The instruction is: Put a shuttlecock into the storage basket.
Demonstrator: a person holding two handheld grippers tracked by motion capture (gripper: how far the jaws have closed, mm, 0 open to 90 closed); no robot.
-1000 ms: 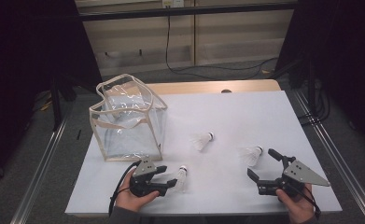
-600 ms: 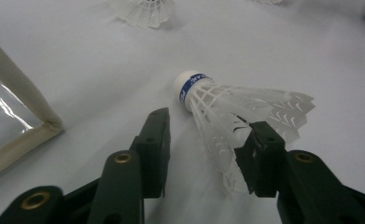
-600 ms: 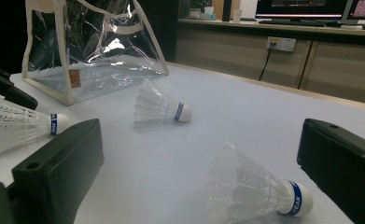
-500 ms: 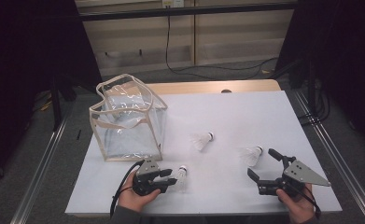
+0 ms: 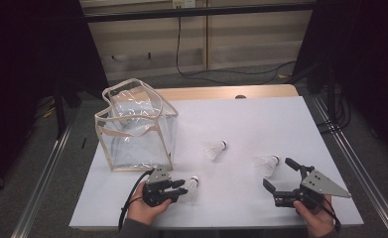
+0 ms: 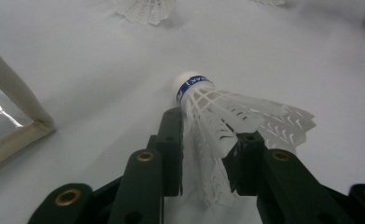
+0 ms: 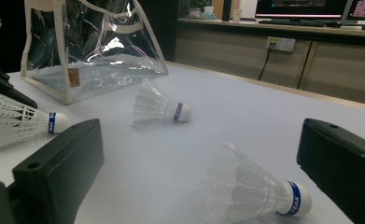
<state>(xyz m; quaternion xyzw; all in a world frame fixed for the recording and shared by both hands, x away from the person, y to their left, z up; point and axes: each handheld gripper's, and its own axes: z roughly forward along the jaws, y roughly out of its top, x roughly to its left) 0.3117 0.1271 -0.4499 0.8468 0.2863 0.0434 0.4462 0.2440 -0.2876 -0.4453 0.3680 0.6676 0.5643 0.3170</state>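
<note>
Left hand-held gripper (image 5: 181, 187), jaws just closing, clamped on feather skirt of shuttlecock (image 6: 227, 116) at near left of table (image 5: 261, 119), beside clear bag (image 5: 137, 129). Right hand-held gripper (image 5: 280, 174) released, jaws wide, just short of second shuttlecock (image 5: 267, 164). Third shuttlecock (image 5: 214, 148) mid-table.

Two black hand-held units are seen. The left gripper (image 5: 180, 187) is topped by a grey plate, and a black cable is trailed from it. The right gripper (image 5: 280, 174) carries a grey three-cornered plate (small dark holes visible). Brass-coloured eyelets are set into the matte black jaw links. Dark sleeve cuffs are worn.
</note>
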